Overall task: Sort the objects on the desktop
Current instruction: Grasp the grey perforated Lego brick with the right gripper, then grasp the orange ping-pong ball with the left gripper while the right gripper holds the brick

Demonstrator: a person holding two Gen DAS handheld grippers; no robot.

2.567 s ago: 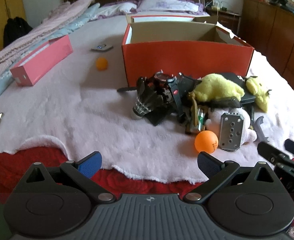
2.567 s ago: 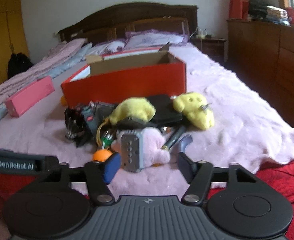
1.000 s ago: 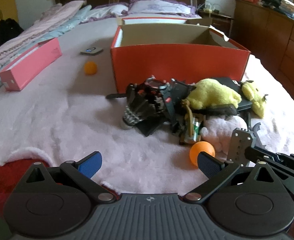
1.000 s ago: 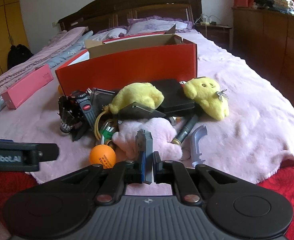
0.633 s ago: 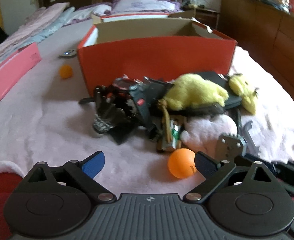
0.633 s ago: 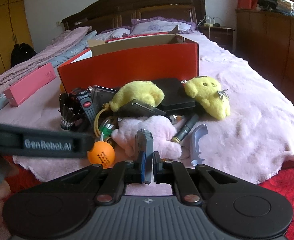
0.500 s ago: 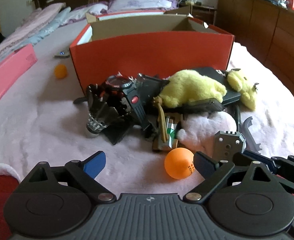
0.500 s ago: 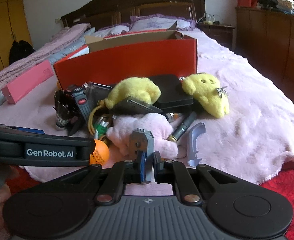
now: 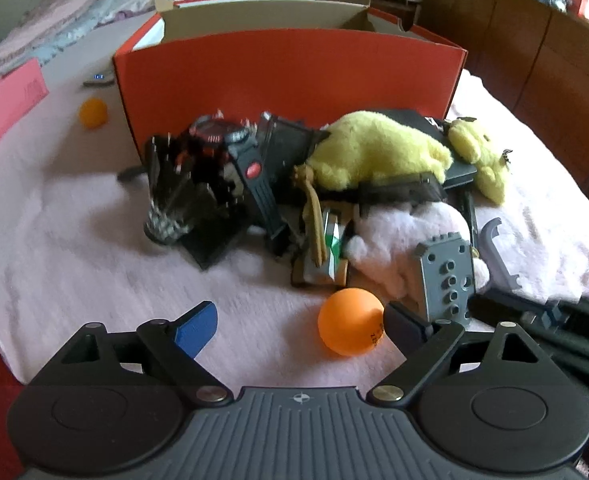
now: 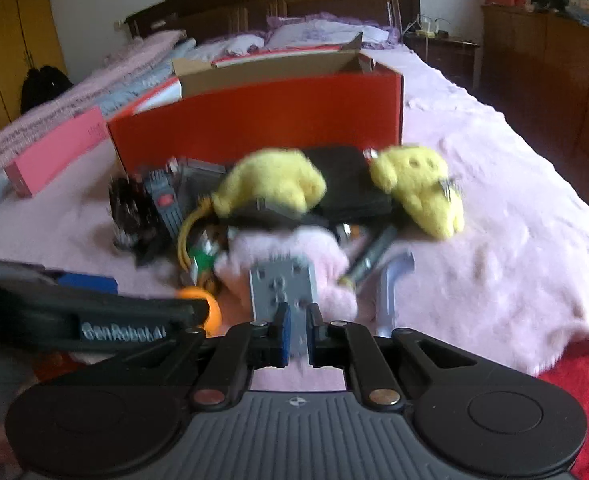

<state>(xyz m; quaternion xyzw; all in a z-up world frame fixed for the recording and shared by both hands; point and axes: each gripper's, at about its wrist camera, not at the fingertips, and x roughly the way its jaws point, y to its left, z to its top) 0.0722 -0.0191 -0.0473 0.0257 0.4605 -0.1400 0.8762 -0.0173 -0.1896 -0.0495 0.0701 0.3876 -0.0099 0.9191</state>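
Holding a grey block with holes (image 10: 280, 286), the right gripper (image 10: 297, 335) has its two fingers pinched tight on the bottom edge of it. The block stands up in front of a pink fluffy toy (image 10: 294, 248). The left gripper (image 9: 300, 324) is wide open, and its jaws have just been closing a little. An orange ball (image 9: 350, 322) sits on the pink blanket (image 9: 74, 248) between its fingers, just beside the black pad on one side, but the pads are not squeezing it. Behind the ball is a pile of things: a black watch (image 9: 218, 140), a dark shuttlecock (image 9: 170, 204), two yellow plush toys (image 9: 378, 152), and a grey curved part (image 9: 494, 252). A red box (image 9: 290, 68) stands open behind the pile. Another orange ball (image 9: 93, 112) lies apart, near a long pink box (image 9: 2, 108).
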